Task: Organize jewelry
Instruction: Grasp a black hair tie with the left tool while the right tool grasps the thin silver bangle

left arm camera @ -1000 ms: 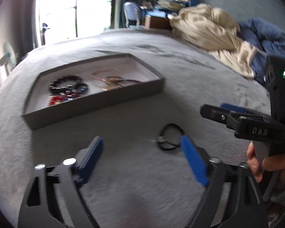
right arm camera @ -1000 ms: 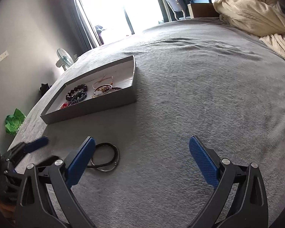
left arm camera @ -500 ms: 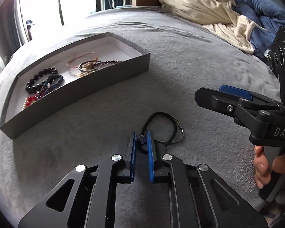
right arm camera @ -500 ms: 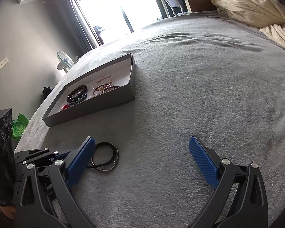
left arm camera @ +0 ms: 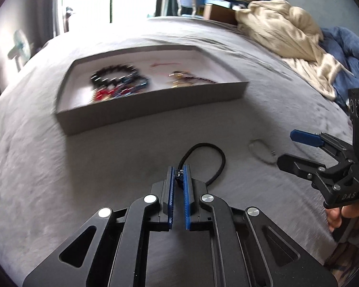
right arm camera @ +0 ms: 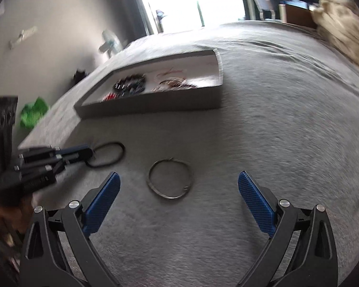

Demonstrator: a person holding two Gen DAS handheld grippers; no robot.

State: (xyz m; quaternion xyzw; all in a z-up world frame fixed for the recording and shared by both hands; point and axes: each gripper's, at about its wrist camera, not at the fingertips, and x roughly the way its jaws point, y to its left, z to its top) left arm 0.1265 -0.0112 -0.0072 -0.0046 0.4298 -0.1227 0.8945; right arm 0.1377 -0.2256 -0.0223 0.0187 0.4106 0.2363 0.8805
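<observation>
Left gripper (left arm camera: 178,175) jaws clamped on black cord bracelet (left arm camera: 213,159) at its clasp, loop trailing on bed (left arm camera: 59,179), likely for carrying. Right gripper (right arm camera: 178,201) jaws wide, framing silver bangle (right arm camera: 170,179). Beyond: tray (left arm camera: 150,105) collecting beaded bracelets (left arm camera: 117,76).

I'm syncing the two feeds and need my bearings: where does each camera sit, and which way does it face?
Left wrist: on the left gripper, looking down along its jaws, shut on the black cord bracelet; the right gripper and a hand show at right.
Right wrist: on the right gripper, jaws open around the metal ring; the left gripper shows at left.
Shared: the grey bed cover, jewelry tray, cord bracelet and ring.
</observation>
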